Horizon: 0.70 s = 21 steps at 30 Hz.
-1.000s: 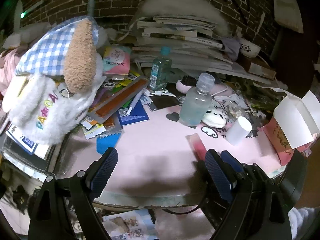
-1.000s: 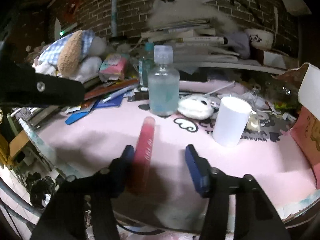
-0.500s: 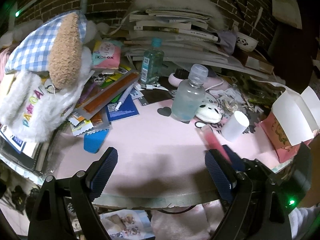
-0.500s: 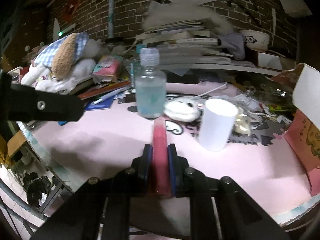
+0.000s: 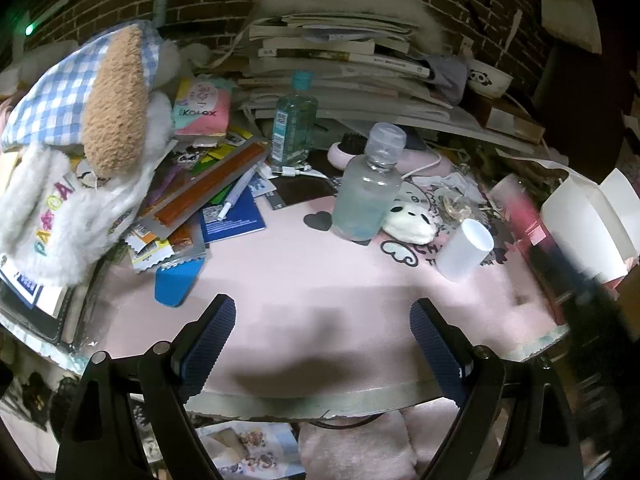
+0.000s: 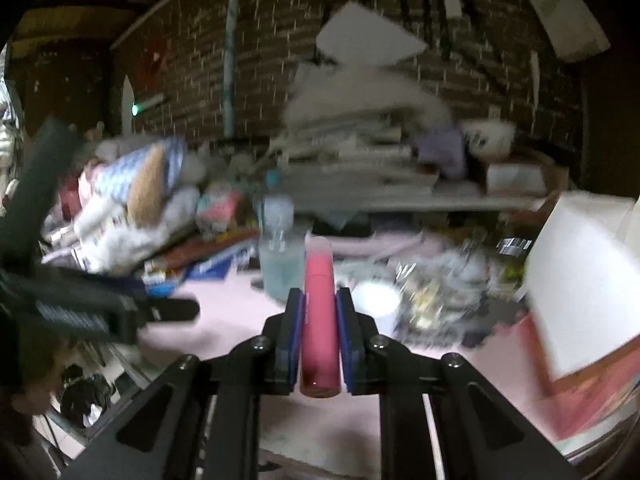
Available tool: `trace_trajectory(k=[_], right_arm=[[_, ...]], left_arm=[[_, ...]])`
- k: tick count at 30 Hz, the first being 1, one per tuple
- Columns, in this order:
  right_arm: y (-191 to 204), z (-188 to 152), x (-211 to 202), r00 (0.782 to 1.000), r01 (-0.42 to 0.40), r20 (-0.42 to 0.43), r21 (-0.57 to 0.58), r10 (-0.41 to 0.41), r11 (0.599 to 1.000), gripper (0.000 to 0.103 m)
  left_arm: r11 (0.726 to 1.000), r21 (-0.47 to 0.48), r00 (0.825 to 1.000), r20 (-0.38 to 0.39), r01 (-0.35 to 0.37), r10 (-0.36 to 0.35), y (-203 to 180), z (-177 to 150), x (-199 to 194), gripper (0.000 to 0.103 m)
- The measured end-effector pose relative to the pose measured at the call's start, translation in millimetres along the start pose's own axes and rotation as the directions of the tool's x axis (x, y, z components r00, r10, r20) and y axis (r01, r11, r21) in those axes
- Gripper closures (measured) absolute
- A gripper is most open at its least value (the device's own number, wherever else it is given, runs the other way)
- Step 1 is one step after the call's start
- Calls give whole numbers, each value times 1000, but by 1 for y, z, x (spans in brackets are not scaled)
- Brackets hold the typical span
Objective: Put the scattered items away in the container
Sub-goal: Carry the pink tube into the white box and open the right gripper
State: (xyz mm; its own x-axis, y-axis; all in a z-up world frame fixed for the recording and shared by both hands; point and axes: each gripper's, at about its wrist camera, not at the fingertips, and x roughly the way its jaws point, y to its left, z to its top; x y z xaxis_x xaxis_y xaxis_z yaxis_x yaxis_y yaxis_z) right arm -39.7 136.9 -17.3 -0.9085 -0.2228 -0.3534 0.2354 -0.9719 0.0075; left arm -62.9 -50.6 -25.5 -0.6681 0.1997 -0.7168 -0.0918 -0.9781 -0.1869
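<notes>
My right gripper (image 6: 319, 308) is shut on a pink tube (image 6: 319, 312) and holds it lifted above the pink mat; in the left wrist view the tube (image 5: 520, 208) shows blurred at the right, near the open white-flapped pink box (image 5: 592, 220). That box also shows at the right in the right wrist view (image 6: 580, 280). My left gripper (image 5: 322, 332) is open and empty over the front of the pink mat (image 5: 300, 280). A clear bottle (image 5: 368, 196), a white cup (image 5: 466, 248) and a white panda-face item (image 5: 412, 220) sit on the mat.
A plush toy (image 5: 80, 160) and a pile of packets, a pen and a blue notebook (image 5: 232, 216) crowd the left. A teal bottle (image 5: 294, 128) and stacked books (image 5: 340, 60) stand at the back. The table's front edge (image 5: 320, 400) is close below.
The right gripper closed on the pink tube, lifted it off the mat and carried it right toward the box. The left gripper stayed open and drew back slightly.
</notes>
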Motion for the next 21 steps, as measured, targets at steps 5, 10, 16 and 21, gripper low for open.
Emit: trace_trajectory(k=[5, 10, 16, 21], right_arm=[[-36, 43, -37, 999, 9, 33, 13, -10, 1000, 89], [-100, 85, -62, 996, 76, -44, 20, -75, 997, 89], [-172, 102, -66, 962, 170, -214, -3, -167, 985, 89], [-219, 91, -38, 891, 185, -422, -2, -168, 983, 89]], left_arm=[[1000, 22, 1000, -3, 18, -18, -10, 2, 2, 16], [999, 38, 999, -14, 36, -35, -20, 4, 8, 16], [998, 53, 999, -23, 46, -45, -29, 5, 11, 16], [997, 66, 999, -27, 49, -47, -35, 6, 13, 16]])
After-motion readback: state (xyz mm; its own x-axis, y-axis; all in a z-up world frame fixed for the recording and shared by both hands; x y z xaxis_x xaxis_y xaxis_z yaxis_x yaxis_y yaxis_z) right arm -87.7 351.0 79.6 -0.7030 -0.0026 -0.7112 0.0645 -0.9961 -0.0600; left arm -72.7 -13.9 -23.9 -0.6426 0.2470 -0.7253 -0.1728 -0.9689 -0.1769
